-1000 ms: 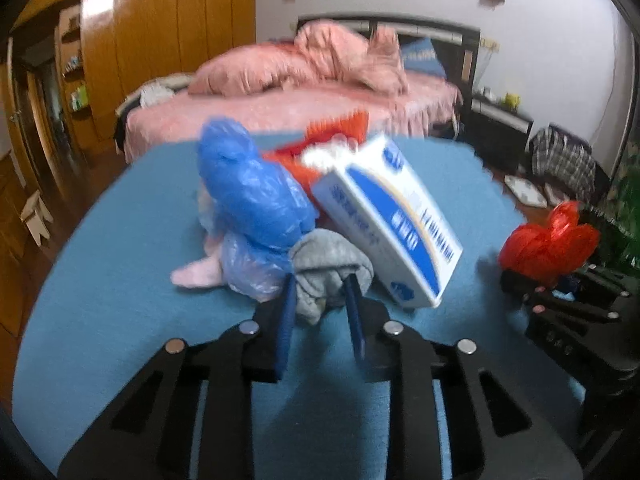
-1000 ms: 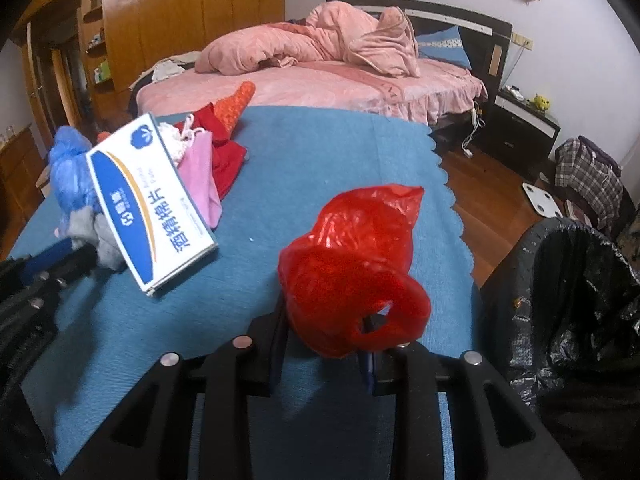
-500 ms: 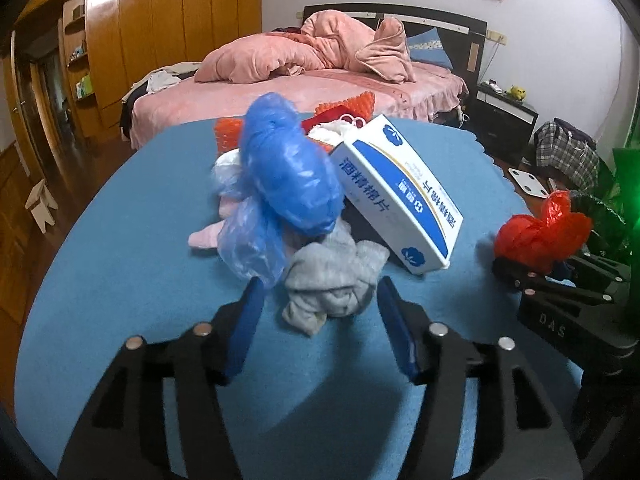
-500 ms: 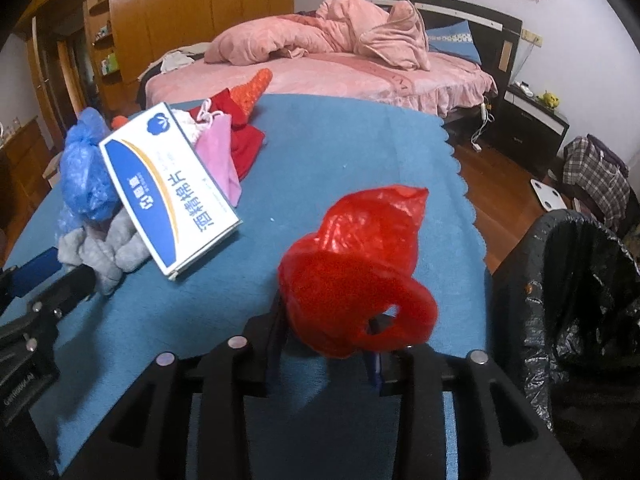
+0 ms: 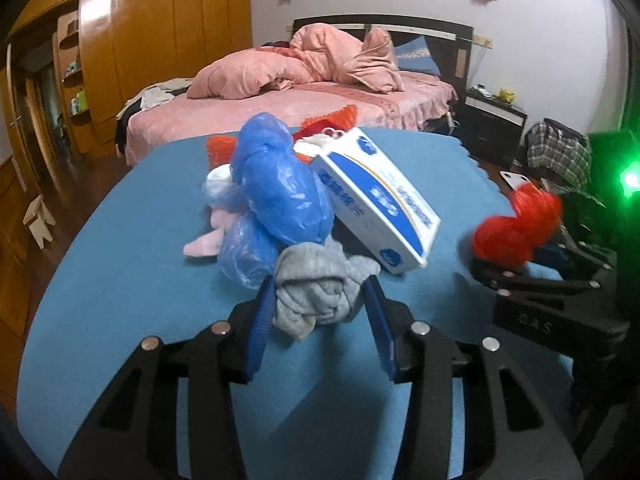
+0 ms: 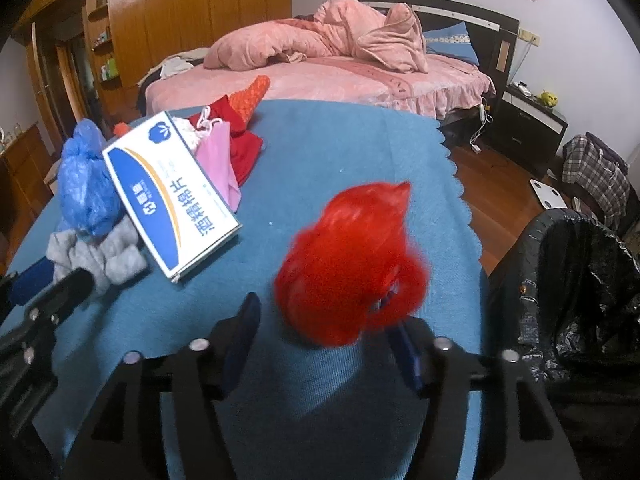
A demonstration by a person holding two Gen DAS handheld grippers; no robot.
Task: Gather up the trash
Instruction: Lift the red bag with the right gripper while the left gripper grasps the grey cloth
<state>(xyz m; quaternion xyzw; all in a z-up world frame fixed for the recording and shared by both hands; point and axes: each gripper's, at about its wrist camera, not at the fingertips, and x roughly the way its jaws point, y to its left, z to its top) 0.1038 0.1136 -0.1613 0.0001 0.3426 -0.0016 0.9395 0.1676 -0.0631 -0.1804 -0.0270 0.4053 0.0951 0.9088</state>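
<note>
A pile lies on the blue table [image 5: 120,280]: a blue plastic bag [image 5: 276,184], a white-and-blue box [image 5: 376,204], a grey sock [image 5: 316,288], pink and red cloths. My left gripper [image 5: 320,300] is open, its fingers on either side of the grey sock. My right gripper [image 6: 324,320] is open, and a red plastic bag [image 6: 352,260], blurred, sits between its fingers, against the right one. The red bag [image 5: 516,228] also shows at the right of the left wrist view. A bin lined with a black bag [image 6: 580,280] stands right of the table.
The table's scalloped right edge [image 6: 464,196] drops to a wooden floor. A pink bed [image 6: 340,68] lies behind, wooden wardrobes [image 6: 180,20] at the left, a dark nightstand [image 6: 532,120] and a plaid bag [image 6: 596,172] at the right.
My left gripper let go of the grey sock, opened wide, and has since narrowed around it. My right gripper has opened from the red bag, which now looks blurred.
</note>
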